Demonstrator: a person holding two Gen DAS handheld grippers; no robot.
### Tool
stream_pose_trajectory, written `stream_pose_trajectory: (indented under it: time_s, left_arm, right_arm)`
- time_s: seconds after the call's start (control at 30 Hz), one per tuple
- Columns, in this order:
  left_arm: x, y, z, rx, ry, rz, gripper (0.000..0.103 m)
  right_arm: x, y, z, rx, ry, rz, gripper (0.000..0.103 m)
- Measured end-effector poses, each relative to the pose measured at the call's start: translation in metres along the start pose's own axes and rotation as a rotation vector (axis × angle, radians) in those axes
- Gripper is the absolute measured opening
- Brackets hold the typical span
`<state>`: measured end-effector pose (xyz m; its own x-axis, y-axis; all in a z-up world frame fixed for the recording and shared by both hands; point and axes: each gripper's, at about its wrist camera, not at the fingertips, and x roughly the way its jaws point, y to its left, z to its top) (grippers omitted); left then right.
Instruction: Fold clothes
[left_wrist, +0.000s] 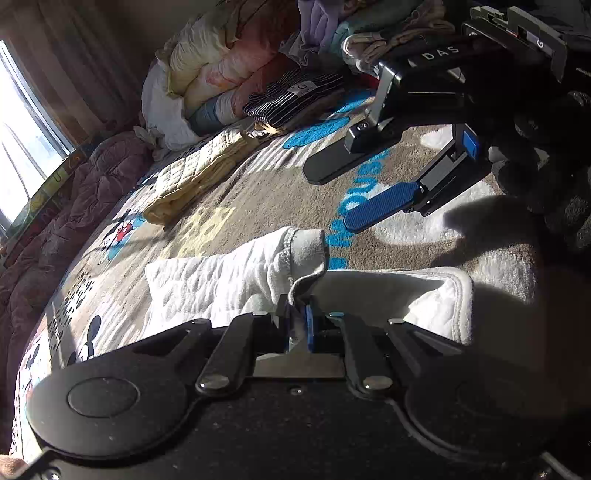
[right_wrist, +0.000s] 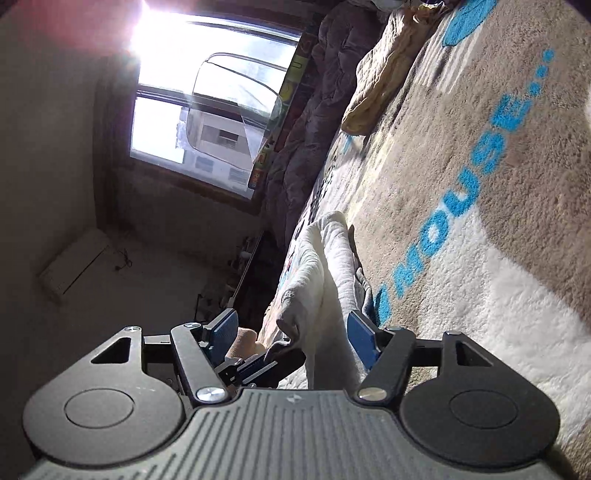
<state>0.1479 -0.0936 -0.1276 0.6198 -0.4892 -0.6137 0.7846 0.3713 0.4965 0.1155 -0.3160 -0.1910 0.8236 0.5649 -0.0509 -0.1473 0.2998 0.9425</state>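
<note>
spread across the whole bed: a plush grey-brown blanket printed with cartoon mice, white patches and fuzzy blue lettering. heaped along its far edge: a rumpled mauve quilt under the bright window, then a mound of pale yellow and pink bedding. beside that mound: a folded navy-and-white striped garment on a short stack. further in from the far edge, lying alone on the blanket: a folded pale yellow quilted cloth. at the near edge of the bed: a white quilted garment with a grey lining and stitched hem, partly folded, one corner lifted and curled over. clamped on that lifted grey corner: the left tongs, blue pads pressed together with the fabric between them. above the blanket's middle, beyond the white garment: the right tongs, held by a black-gloved hand, one black finger and one blue-padded finger standing apart. in the right wrist view, same tongs partly open, a hanging fold of the white garment between the pads, contact with either pad not clear.
</note>
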Motion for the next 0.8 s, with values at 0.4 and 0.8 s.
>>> stream_pose_trajectory:
  time_s: [0.4,0.8]
  left_arm:
    - [-0.021,0.043,-0.011,-0.181,-0.062,-0.041,0.015]
    - [0.084,0.141,0.017,-0.542,0.014,0.134,0.015]
  right_arm:
    - [0.056,0.023,-0.002,-0.27,0.082,-0.212,0.02]
    - [0.049,0.019,-0.013,-0.294,0.104,-0.268,0.012]
